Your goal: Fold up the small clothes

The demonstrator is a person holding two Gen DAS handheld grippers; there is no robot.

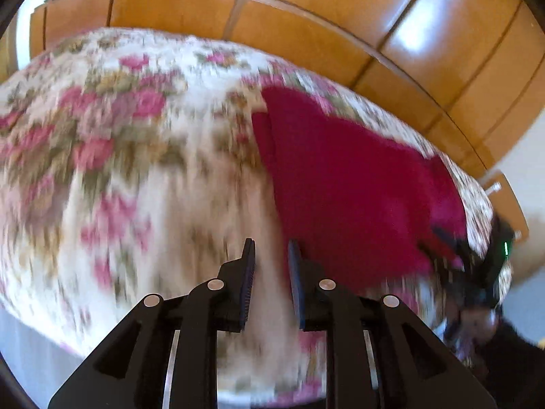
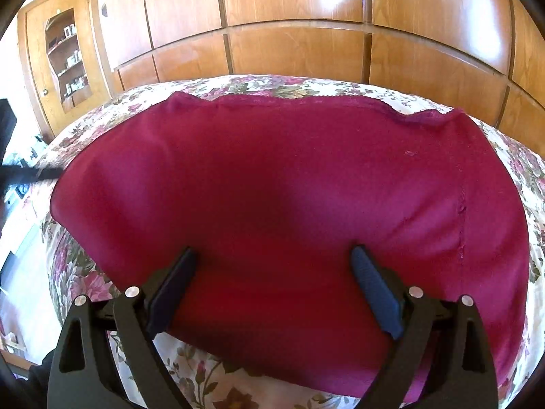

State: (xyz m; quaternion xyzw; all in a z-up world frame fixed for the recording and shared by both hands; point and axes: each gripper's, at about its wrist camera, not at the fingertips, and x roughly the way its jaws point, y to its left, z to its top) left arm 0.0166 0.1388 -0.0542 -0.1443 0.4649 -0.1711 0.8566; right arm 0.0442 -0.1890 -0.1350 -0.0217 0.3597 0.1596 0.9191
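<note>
A: Crimson garment (image 2: 289, 197) lay flat on the floral bedspread (image 2: 85, 272), filling mid-frame in the right wrist view. Right gripper (image 2: 276, 289) gaped wide over its near edge, holding nothing.

B: Left gripper (image 1: 271, 272), lower centre of its blurred view, stood narrowly parted and empty, just left of the cloth. Risk: pinching bedspread along with the hem, dragging both

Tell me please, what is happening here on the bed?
A person holding a gripper in each hand is folding a dark red garment that lies flat on a floral bedspread. The right gripper hovers open above the cloth's near part. The left gripper, jaws narrowly apart with nothing between them, is beside the garment's left edge. That view is blurred.
</note>
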